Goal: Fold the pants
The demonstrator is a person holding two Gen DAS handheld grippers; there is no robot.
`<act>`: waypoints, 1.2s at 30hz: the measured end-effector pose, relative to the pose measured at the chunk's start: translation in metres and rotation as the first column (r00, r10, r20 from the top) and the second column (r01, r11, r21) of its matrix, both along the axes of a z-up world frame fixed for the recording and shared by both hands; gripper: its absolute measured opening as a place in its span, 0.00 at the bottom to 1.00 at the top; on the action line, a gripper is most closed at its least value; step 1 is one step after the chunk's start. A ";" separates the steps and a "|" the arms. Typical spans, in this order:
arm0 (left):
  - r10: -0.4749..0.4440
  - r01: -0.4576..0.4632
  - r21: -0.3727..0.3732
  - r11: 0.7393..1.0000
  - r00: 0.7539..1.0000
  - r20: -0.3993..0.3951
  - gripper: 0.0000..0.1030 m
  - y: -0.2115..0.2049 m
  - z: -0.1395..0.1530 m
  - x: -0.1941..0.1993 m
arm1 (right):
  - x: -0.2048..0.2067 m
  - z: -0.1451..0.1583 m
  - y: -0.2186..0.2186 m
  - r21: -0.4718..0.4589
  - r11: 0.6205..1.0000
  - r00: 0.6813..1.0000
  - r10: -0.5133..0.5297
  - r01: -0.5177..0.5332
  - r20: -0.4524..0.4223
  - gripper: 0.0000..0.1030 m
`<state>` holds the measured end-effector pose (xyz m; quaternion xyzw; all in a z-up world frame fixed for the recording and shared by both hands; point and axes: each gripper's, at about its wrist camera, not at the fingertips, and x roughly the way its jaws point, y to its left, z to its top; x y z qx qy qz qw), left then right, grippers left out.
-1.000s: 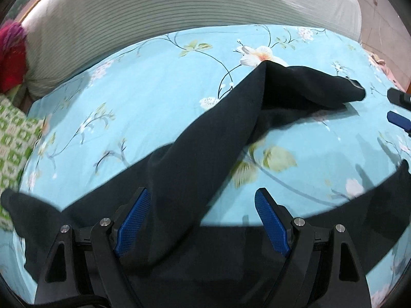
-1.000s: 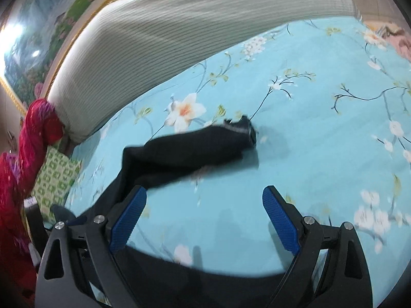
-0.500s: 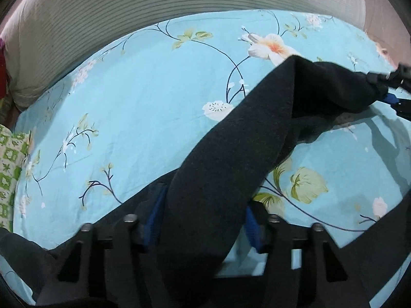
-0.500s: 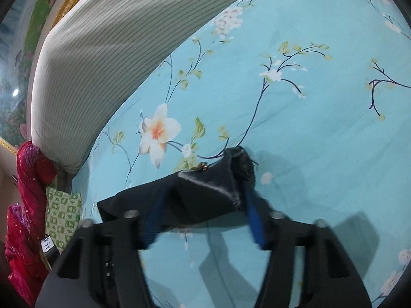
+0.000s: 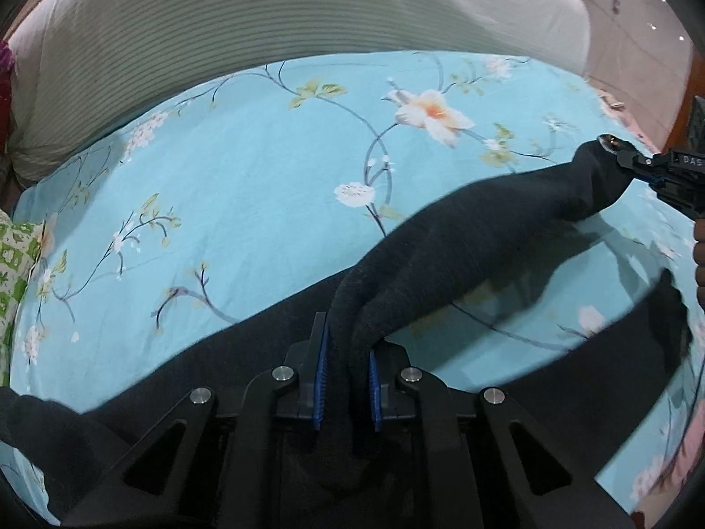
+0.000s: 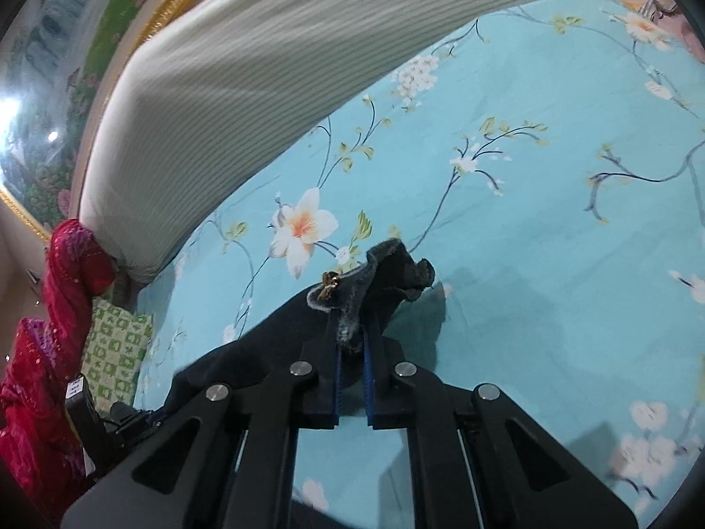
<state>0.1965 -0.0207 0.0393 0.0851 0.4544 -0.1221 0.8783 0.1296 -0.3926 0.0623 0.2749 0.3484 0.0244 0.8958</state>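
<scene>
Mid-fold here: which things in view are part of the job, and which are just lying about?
In the job:
- black pants
- left gripper, shut on a bunched fold
- right gripper, shut on the pants' end
- floral bedsheet as work surface

Lying about:
- striped bolster
- red cloth
- green checked pillow

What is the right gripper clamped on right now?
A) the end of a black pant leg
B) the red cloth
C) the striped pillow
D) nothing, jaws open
A: in the right wrist view the right gripper has its blue pads pressed on the end of the black pant leg, above the floral sheet.
</scene>
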 end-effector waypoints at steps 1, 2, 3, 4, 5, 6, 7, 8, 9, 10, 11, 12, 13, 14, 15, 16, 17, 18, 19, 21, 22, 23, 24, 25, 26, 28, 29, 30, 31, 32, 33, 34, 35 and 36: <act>-0.006 0.006 -0.006 1.000 1.000 0.002 0.13 0.000 0.002 -0.007 | -0.009 0.003 -0.001 -0.003 1.000 1.000 0.007 -0.007 0.003 0.08; -0.012 0.012 -0.011 1.000 1.000 0.003 0.13 -0.001 0.004 -0.017 | -0.014 0.004 -0.002 -0.007 1.000 1.000 0.009 -0.009 0.004 0.08; -0.019 0.019 -0.017 1.000 1.000 0.005 0.13 -0.002 0.006 -0.028 | -0.022 0.004 -0.003 -0.011 1.000 1.000 0.013 -0.013 0.002 0.08; -0.025 0.025 -0.020 0.999 1.000 0.006 0.13 -0.003 0.006 -0.035 | -0.031 0.003 -0.005 -0.009 1.000 1.000 0.016 -0.016 -0.003 0.08; -0.029 0.029 -0.020 0.999 1.000 0.007 0.13 -0.004 0.006 -0.046 | -0.037 0.002 -0.006 -0.005 1.000 1.000 0.019 -0.019 -0.007 0.08; -0.031 0.031 -0.020 0.999 0.999 0.008 0.14 -0.005 0.006 -0.052 | -0.045 0.000 -0.007 0.001 1.000 1.000 0.020 -0.020 -0.011 0.08; -0.035 0.036 -0.024 0.999 0.999 0.009 0.14 -0.005 0.006 -0.060 | -0.053 -0.001 -0.007 0.003 1.000 1.000 0.022 -0.022 -0.012 0.08; -0.041 0.041 -0.027 0.999 0.999 0.010 0.14 -0.005 0.006 -0.070 | -0.061 -0.002 -0.007 0.005 1.000 1.000 0.024 -0.024 -0.011 0.08; -0.044 0.044 -0.028 0.999 0.999 0.011 0.14 -0.005 0.005 -0.076 | -0.066 -0.002 -0.007 0.006 1.000 1.000 0.025 -0.025 -0.010 0.08; -0.046 0.046 -0.031 0.998 0.999 0.010 0.14 -0.004 0.004 -0.082 | -0.075 -0.002 -0.005 0.008 1.000 1.000 0.029 -0.029 -0.006 0.08; -0.049 0.049 -0.037 0.998 0.999 0.010 0.14 -0.004 0.003 -0.087 | -0.082 -0.002 -0.004 0.007 0.999 0.999 0.033 -0.033 0.000 0.08; -0.053 0.053 -0.042 0.998 0.999 0.012 0.14 -0.003 0.003 -0.094 | -0.090 -0.001 -0.002 -0.005 0.999 0.999 0.038 -0.037 0.008 0.08; -0.057 0.058 -0.044 0.997 0.998 0.017 0.14 -0.003 0.002 -0.099 | -0.097 -0.001 0.000 -0.020 0.999 0.999 0.036 -0.036 0.013 0.08; -0.061 0.062 -0.044 0.997 0.998 0.022 0.14 -0.002 0.002 -0.103 | -0.104 -0.001 0.002 -0.029 0.999 0.999 0.036 -0.035 0.018 0.08; -0.066 0.067 -0.042 0.997 0.997 0.026 0.14 -0.002 0.001 -0.108 | -0.111 -0.002 0.004 -0.035 0.999 0.999 0.037 -0.036 0.025 0.08; -0.070 0.071 -0.042 0.997 0.997 0.028 0.14 -0.003 0.000 -0.111 | -0.119 -0.004 0.006 -0.049 0.998 0.999 0.036 -0.035 0.029 0.08; -0.074 0.075 -0.042 0.996 0.997 0.029 0.14 -0.003 -0.001 -0.113 | -0.123 -0.006 0.007 -0.060 0.998 0.999 0.034 -0.032 0.027 0.08; -0.076 0.077 -0.043 0.996 0.997 0.026 0.14 -0.003 -0.004 -0.117 | -0.129 -0.010 0.009 -0.072 0.997 0.999 0.032 -0.030 0.023 0.08; -0.079 0.079 -0.042 0.996 0.997 0.021 0.14 -0.003 -0.007 -0.119 | -0.133 -0.013 0.010 -0.074 0.997 0.999 0.028 -0.026 0.018 0.08; -0.079 0.080 -0.041 0.996 0.997 0.016 0.14 -0.003 -0.012 -0.123 | -0.138 -0.022 0.008 -0.072 0.997 1.000 0.012 -0.012 0.000 0.08; -0.079 0.079 -0.038 0.996 0.997 0.016 0.14 -0.004 -0.013 -0.126 | -0.142 -0.025 0.008 -0.079 0.997 1.000 0.003 -0.003 -0.005 0.08; -0.078 0.079 -0.036 0.996 0.997 0.018 0.14 -0.004 -0.014 -0.127 | -0.145 -0.027 0.007 -0.085 0.996 1.000 -0.003 0.002 -0.006 0.08; -0.079 0.079 -0.035 0.996 0.997 0.021 0.14 -0.004 -0.014 -0.130 | -0.148 -0.028 0.008 -0.086 0.996 1.000 -0.004 0.004 -0.002 0.07; -0.080 0.081 -0.037 0.996 0.997 0.022 0.14 -0.003 -0.014 -0.131 | -0.153 -0.027 0.010 -0.091 0.996 1.000 -0.004 0.004 0.006 0.07; -0.079 0.080 -0.041 0.996 0.997 0.022 0.14 -0.002 -0.014 -0.134 | -0.156 -0.025 0.012 -0.100 0.995 1.000 -0.003 0.004 0.014 0.07; -0.078 0.079 -0.050 0.996 0.997 0.020 0.14 0.000 -0.014 -0.135 | -0.162 -0.022 0.016 -0.117 0.993 1.000 -0.005 0.008 0.024 0.07; -0.078 0.079 -0.052 0.995 0.997 0.016 0.14 0.000 -0.016 -0.136 | -0.165 -0.021 0.016 -0.116 0.993 0.999 -0.007 0.011 0.031 0.07; -0.079 0.080 -0.053 0.995 0.997 0.013 0.15 0.000 -0.017 -0.136 | -0.167 -0.021 0.017 -0.115 0.993 0.999 -0.009 0.013 0.032 0.07; -0.081 0.081 -0.053 0.995 0.997 0.009 0.15 -0.001 -0.020 -0.136 | -0.169 -0.022 0.017 -0.120 0.993 1.000 -0.011 0.014 0.027 0.07; -0.079 0.079 -0.053 0.995 0.997 0.005 0.16 -0.001 -0.023 -0.135 | -0.171 -0.023 0.018 -0.125 0.992 1.000 -0.014 0.017 0.023 0.07; -0.076 0.076 -0.052 0.996 0.997 0.000 0.17 -0.001 -0.025 -0.135 | -0.172 -0.026 0.017 -0.125 0.992 1.000 -0.019 0.021 0.014 0.07; -0.072 0.072 -0.051 0.996 0.997 -0.008 0.19 -0.001 -0.029 -0.135 | -0.173 -0.031 0.016 -0.124 0.992 1.000 -0.027 0.027 -0.004 0.07; -0.071 0.070 -0.050 0.996 0.997 -0.011 0.21 -0.002 -0.030 -0.136 | -0.173 -0.034 0.016 -0.131 0.991 0.999 -0.031 0.029 -0.015 0.07; -0.067 0.067 -0.049 0.997 0.998 -0.010 0.25 -0.002 -0.030 -0.137 | -0.173 -0.037 0.017 -0.147 0.989 0.999 -0.032 0.027 -0.031 0.08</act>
